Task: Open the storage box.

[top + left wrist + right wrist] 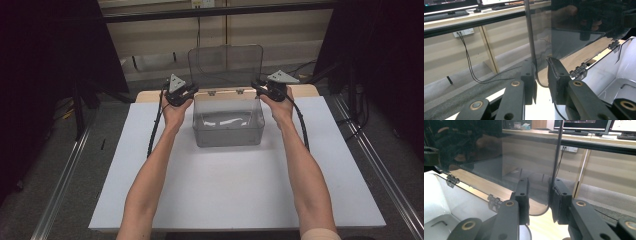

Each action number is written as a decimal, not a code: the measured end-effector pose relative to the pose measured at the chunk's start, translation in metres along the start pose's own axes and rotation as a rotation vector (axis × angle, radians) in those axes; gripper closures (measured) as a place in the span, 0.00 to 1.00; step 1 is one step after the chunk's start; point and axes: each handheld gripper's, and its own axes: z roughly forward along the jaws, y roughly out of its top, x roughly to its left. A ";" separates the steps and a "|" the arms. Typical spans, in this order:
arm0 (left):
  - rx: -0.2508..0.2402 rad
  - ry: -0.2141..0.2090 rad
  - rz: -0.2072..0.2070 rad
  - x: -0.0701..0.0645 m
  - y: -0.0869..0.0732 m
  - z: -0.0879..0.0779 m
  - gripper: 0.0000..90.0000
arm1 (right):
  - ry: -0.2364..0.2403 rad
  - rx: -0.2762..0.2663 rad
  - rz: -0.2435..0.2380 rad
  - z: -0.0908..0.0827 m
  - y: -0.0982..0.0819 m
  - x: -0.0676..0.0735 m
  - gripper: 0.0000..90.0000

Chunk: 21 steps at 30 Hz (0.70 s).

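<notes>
Grippers sit at the upright lid (pixel 226 64) of the clear box (pixel 228 131) (hinged at the back). Left gripper (pixel 540 77) is clenched beside the lid's edge. Right gripper (pixel 539 196) straddles its corner, though I can't tell if it's pinching.

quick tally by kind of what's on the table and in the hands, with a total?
Clear plastic box, with its hinged lid standing open: 1
White board under the box: 1
Black two-jaw grippers: 2, the left gripper and the right gripper, one at each side edge of the lid
Total: 4

Grey floor (pixel 60 165), wooden desk (pixel 584 138)
</notes>
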 end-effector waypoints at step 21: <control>0.020 -0.007 -0.010 -0.001 -0.002 0.006 0.72 | 0.001 0.010 0.020 0.009 -0.001 0.000 0.69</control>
